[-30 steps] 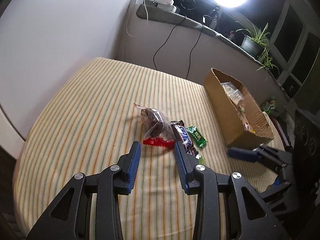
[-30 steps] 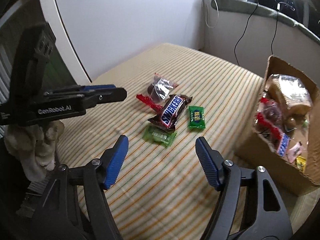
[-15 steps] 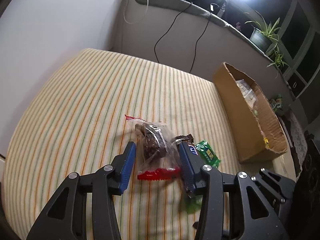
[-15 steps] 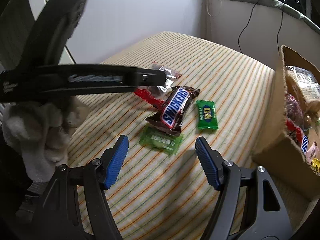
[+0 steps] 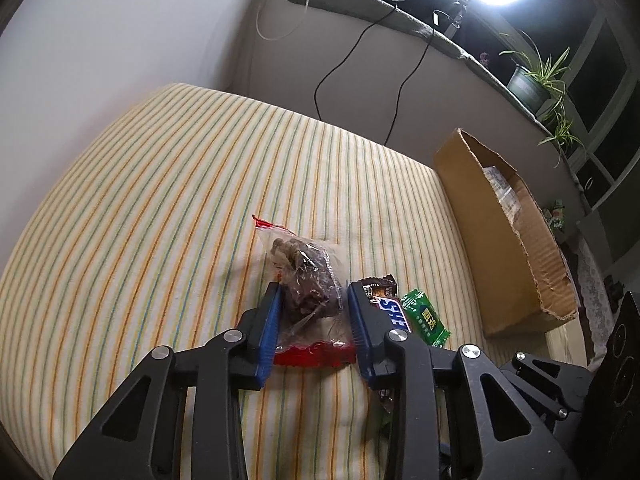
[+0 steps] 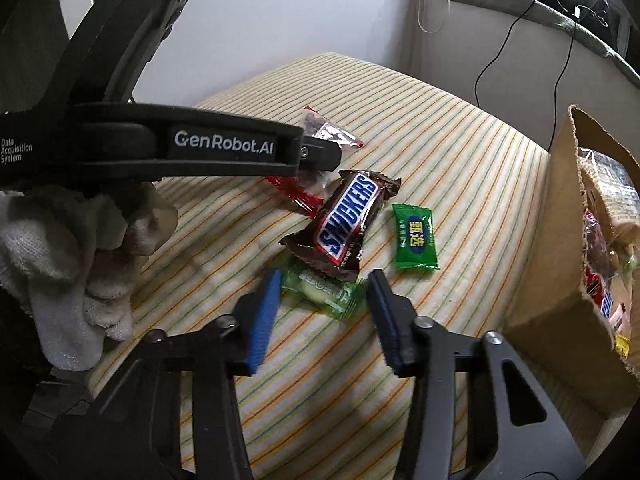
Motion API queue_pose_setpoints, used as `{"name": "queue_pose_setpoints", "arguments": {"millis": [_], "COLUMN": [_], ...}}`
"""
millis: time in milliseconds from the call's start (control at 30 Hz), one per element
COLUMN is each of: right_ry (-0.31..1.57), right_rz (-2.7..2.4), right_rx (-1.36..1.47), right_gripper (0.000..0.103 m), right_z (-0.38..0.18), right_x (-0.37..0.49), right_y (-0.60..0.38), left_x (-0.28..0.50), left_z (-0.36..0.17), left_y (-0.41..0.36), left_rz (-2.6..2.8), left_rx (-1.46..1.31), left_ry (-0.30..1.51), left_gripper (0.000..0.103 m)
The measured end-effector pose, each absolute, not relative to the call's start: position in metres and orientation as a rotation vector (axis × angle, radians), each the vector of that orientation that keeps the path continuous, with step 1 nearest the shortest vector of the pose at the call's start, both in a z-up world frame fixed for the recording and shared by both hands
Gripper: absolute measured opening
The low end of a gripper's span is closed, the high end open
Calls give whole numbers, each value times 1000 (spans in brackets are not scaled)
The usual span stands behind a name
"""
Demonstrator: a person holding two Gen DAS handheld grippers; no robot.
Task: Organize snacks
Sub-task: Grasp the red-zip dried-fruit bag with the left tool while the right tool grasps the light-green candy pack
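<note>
A clear bag of dark snacks with red ends [image 5: 306, 284] lies on the striped bed. My left gripper [image 5: 314, 304] is open, its blue fingers on either side of the bag, low over the bed. A Snickers bar [image 6: 347, 220] lies right of it, beside a green candy packet [image 6: 415, 237]. A pale green packet [image 6: 326, 289] lies partly under the Snickers. My right gripper [image 6: 322, 284] is open and straddles the pale green packet. The left gripper's body [image 6: 180, 148] hides part of the bag in the right wrist view.
A cardboard box [image 5: 508, 240] holding several snacks stands at the right edge of the striped bed [image 5: 160, 208]; it also shows in the right wrist view [image 6: 568, 264]. A white wall lies behind. Cables hang from a ledge at the back.
My left gripper has moved forward and down so its fingers now flank the clear bag. My right gripper has advanced to the pale green packet and narrowed its opening.
</note>
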State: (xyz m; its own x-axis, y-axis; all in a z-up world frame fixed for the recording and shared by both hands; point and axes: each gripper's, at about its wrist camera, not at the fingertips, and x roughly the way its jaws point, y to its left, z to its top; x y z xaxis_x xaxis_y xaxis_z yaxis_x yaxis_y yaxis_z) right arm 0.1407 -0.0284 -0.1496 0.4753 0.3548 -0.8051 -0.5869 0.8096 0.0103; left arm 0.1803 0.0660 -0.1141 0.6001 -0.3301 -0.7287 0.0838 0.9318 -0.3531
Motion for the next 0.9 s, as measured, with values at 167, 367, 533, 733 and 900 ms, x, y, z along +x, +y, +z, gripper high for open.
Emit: {"name": "queue_pose_setpoints", "arguments": {"millis": [167, 367, 533, 733, 900], "right_ry": [908, 917, 920, 925, 932], "right_rz": [596, 623, 640, 648, 662], "right_rx": [-292, -287, -266, -235, -167], "right_gripper": [37, 35, 30, 28, 14], "right_z": [-148, -145, -140, -139, -138], "right_x": [141, 133, 123, 122, 129], "right_y": [-29, -38, -48, -61, -71], "left_x": [177, 169, 163, 156, 152], "left_z": [-113, -105, -102, -99, -97], "left_y": [71, 75, 77, 80, 83], "left_rz": [-241, -230, -229, -222, -218], "left_rx": [-306, -303, -308, -310, -315], "left_ry": [891, 871, 860, 850, 844], "left_gripper": [31, 31, 31, 31, 31]}}
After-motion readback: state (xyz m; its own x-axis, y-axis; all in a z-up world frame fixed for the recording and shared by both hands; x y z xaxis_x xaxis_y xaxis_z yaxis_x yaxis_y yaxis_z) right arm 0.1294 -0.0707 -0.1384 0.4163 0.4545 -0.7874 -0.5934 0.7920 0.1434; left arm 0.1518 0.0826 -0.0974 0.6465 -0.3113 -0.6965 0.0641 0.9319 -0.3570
